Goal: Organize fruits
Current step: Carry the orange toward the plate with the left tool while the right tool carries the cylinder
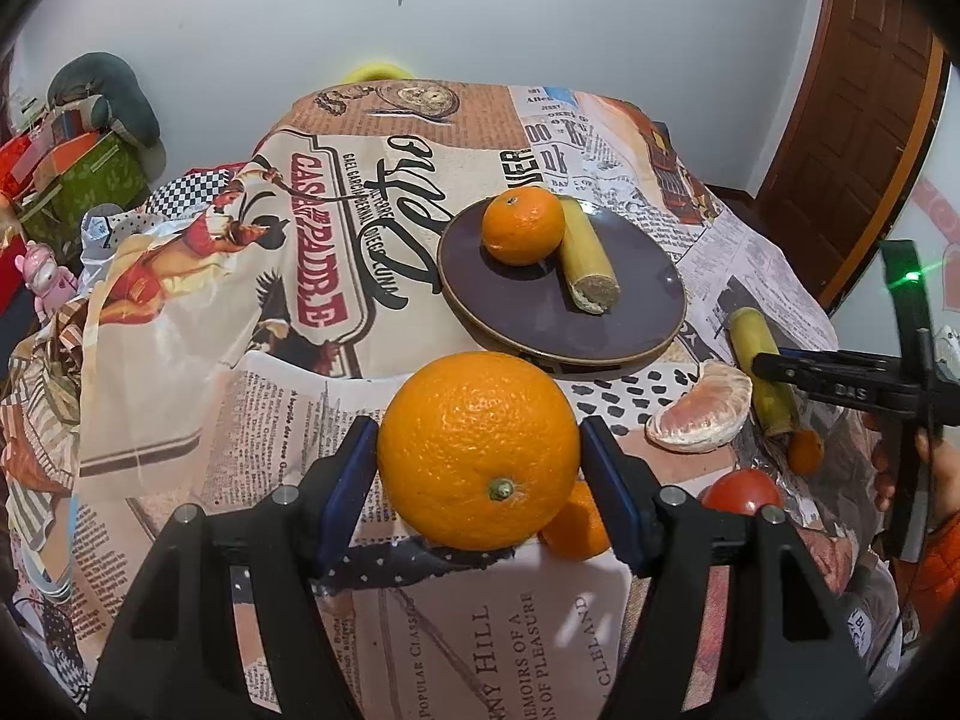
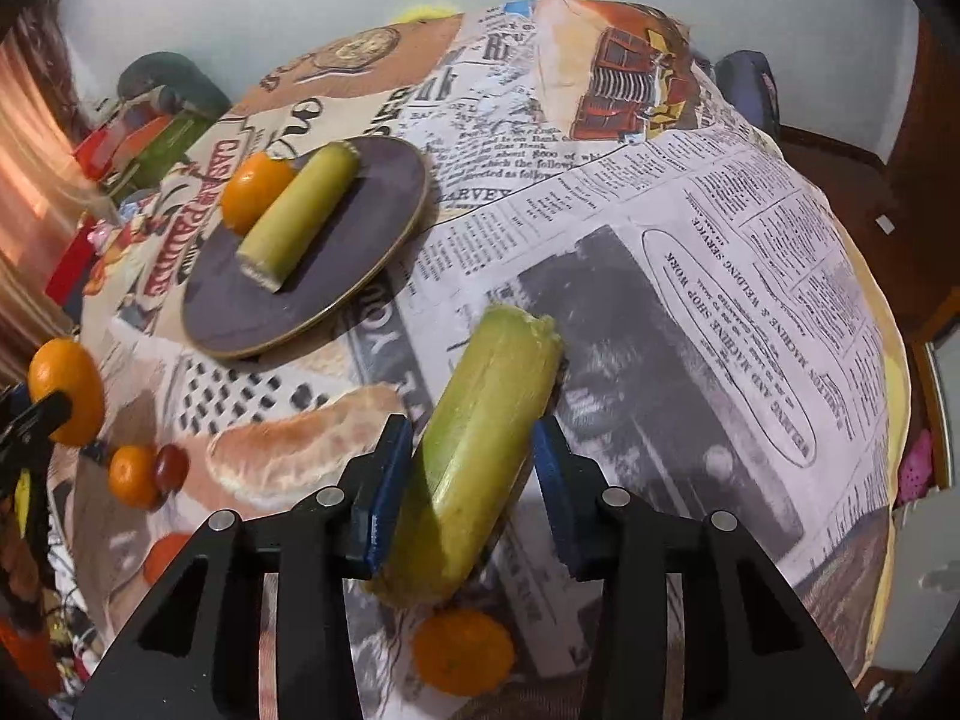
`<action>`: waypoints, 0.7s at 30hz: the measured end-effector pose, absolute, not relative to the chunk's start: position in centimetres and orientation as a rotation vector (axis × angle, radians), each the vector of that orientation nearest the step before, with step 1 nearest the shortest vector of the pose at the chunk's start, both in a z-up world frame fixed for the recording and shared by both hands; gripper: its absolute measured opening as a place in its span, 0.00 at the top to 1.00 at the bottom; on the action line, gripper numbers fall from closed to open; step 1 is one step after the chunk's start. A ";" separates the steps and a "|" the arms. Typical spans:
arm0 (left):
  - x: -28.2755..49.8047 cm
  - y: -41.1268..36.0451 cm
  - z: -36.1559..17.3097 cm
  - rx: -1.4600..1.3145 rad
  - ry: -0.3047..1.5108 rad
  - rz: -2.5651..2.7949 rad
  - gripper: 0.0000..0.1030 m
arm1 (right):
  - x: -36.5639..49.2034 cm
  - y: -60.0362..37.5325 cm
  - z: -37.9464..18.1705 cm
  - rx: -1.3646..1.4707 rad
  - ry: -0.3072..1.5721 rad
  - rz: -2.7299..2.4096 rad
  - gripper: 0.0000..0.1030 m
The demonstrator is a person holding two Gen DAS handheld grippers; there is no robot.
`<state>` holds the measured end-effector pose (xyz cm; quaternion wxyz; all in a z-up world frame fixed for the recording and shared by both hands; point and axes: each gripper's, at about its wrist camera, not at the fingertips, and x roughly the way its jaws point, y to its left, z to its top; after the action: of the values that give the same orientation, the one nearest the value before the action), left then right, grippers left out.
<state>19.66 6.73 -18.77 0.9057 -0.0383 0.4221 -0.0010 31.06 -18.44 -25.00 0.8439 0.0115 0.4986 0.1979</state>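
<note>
Nearest the left wrist lens, the left tool [image 1: 479, 456] is clenched on a large orange [image 1: 479, 450] at lower centre of the frame, pads on its 2 sides. In the right wrist view the right tool [image 2: 474, 480] straddles a cut green-yellow stalk [image 2: 480, 450] at lower centre; its pads look pressed against both flanks, the stalk slanting up between them. The purple plate [image 1: 612, 330] on the worktop, centre right in the left view, already carries 1 small orange [image 1: 523, 225] and 1 stalk piece [image 1: 585, 255]. The orange is likely firm, smooth and prone to roll, so gripping across its middle suits. The stalk seems stiff and light; mid-length is the safer hold.
</note>
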 end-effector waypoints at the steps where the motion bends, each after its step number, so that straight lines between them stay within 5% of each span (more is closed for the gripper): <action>1: 19.7 6.7 -18.8 -0.080 0.872 -0.003 0.35 | 31.2 -18.3 -25.2 0.019 1.054 0.413 0.62; 21: 24.3 5.5 -16.1 -0.079 0.819 -0.036 0.35 | 31.0 -18.5 -19.7 0.056 0.891 0.417 0.65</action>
<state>24.30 5.54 -16.07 0.9165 -0.0382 0.3979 -0.0175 31.03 -18.54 -19.72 0.8811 0.0268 0.4278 0.2000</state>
